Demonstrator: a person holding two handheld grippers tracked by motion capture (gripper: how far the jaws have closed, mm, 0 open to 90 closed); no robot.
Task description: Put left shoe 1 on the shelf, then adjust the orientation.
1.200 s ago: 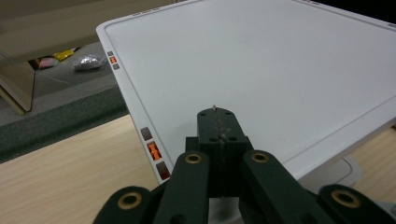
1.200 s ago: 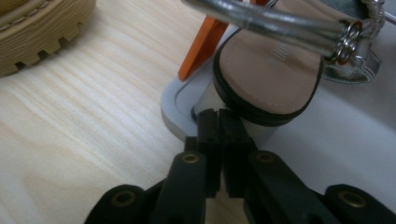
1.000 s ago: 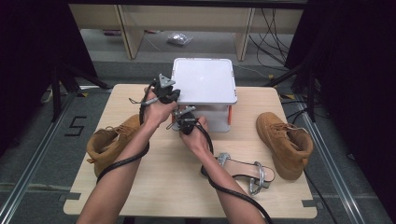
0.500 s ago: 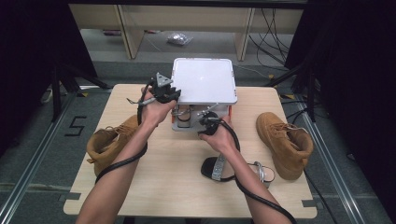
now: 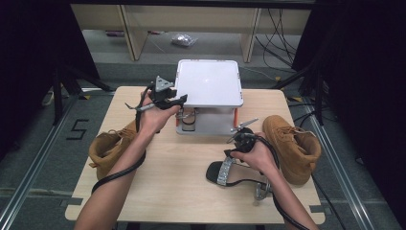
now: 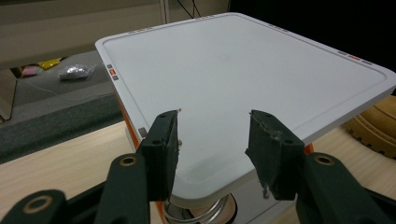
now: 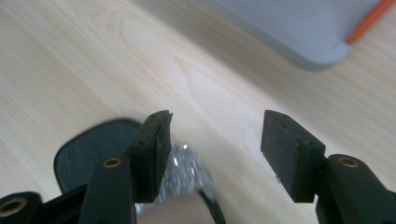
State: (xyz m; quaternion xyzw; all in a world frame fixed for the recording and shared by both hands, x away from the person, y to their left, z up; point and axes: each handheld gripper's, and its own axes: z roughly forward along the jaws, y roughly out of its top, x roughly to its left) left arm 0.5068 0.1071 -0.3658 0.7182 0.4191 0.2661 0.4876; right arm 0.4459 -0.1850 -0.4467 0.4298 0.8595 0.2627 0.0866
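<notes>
While I work at the wooden table (image 5: 182,167), the white-topped rack (image 5: 208,88) is my landmark.

Left gripper (image 5: 165,98): at the rack's left edge, jaws just opening, nothing between them.
Right gripper (image 5: 242,136): near the rack's front right corner, jaws just opening, released and empty.
Black sandal (image 5: 230,175): on the table in front of the rack, just beneath my right gripper.
Second sandal (image 5: 187,119): on the rack's lower shelf.
Tan boots (image 5: 292,146): either side of the rack.

My bench – light wooden table (image 5: 182,191) on grey carpet floor (image 5: 43,158); pale shelving (image 5: 191,24) behind, black curtains (image 5: 28,57) either side, cables (image 5: 282,28) trailing.
</notes>
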